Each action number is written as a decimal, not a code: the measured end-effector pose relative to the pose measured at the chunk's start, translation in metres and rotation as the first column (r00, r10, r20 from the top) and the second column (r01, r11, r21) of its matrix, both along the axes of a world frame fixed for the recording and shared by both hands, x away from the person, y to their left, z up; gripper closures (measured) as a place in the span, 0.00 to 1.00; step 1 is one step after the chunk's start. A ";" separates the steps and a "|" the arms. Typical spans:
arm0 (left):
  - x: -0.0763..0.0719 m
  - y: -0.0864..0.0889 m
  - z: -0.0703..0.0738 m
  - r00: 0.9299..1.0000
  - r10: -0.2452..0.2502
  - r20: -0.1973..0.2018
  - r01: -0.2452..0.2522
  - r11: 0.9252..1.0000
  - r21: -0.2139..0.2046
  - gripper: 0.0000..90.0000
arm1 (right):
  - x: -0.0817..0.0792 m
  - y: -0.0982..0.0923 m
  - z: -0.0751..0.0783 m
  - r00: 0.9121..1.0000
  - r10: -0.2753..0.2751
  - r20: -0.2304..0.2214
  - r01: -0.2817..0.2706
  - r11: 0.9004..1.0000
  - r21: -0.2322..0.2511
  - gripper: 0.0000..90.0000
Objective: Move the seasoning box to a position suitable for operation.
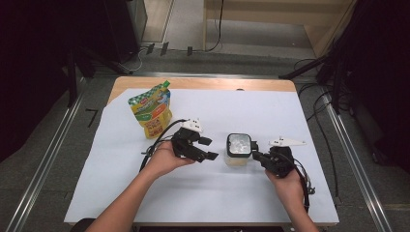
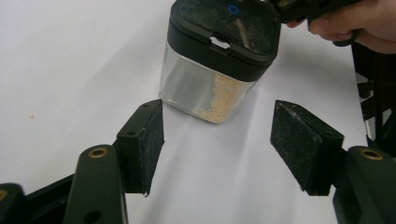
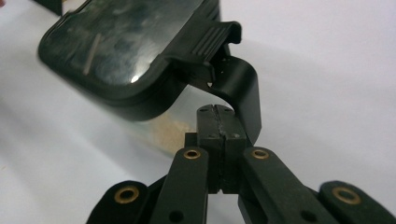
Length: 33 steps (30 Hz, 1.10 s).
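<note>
Your jar (image 1: 238,151) stands upright near the middle of the table (image 1: 203,193), its black lid (image 3: 121,51) on and a little pale grain in the bottom. Your right tongs (image 3: 219,116) are pressed shut with nothing between them, their tips right under the lid's latch tab (image 3: 210,44), so the opening looks barely begun. Your left tongs (image 2: 217,140) gape open just short of the jar, not bracing it yet. The refill pouch (image 1: 151,111) waits untouched, far left.
</note>
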State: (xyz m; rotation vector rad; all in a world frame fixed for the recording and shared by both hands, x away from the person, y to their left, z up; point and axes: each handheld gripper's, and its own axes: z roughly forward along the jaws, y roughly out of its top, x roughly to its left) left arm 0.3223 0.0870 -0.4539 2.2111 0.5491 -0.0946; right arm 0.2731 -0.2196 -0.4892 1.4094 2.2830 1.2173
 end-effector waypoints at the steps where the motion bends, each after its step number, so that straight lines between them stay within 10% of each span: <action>1: 0.000 -0.001 0.000 1.000 0.002 -0.010 -0.002 1.000 -0.001 0.39 | 0.003 -0.002 0.000 1.000 -0.004 0.000 0.004 1.000 0.006 1.00; 13: -0.004 -0.014 0.005 0.999 -0.041 0.024 0.040 0.999 0.022 0.30 | 0.001 -0.023 0.027 1.000 -0.008 0.018 0.008 0.999 -0.040 1.00; 33: 0.016 -0.052 -0.006 0.994 -0.105 0.039 0.103 0.993 0.052 0.15 | 0.029 -0.019 0.015 0.999 0.037 -0.023 -0.038 0.998 -0.048 1.00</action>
